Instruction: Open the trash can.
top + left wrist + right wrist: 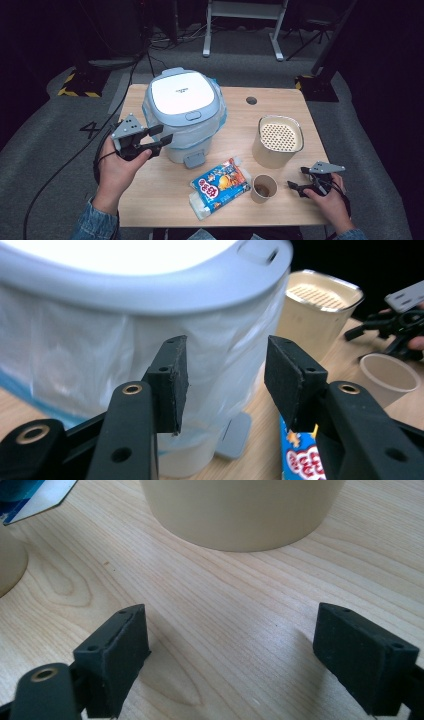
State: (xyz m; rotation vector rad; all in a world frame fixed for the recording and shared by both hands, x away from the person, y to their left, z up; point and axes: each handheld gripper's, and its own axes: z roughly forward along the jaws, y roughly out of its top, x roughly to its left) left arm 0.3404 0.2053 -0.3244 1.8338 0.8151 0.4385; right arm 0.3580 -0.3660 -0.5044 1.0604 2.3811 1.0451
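Plastic liner bag (75, 360) hangs loose around the pedal bin (185, 112), upper centre of the table (160, 200). Left claw (162, 141), jaws apart and empty beside it, could snag or tear the film; right claw (295, 187) rests parted, lower right.

Bin (186, 117): white lid top, pale blue-grey rim, translucent liner with a blue tint. Snack packet (220, 186): blue with red lettering and orange figures. Tall container (276, 142): cream, dotted white insert. Paper cup (263, 188): beige, brown inside. My left hand-held gripper (161, 136): black, grey plate. Desk (165, 190): light wood grain.
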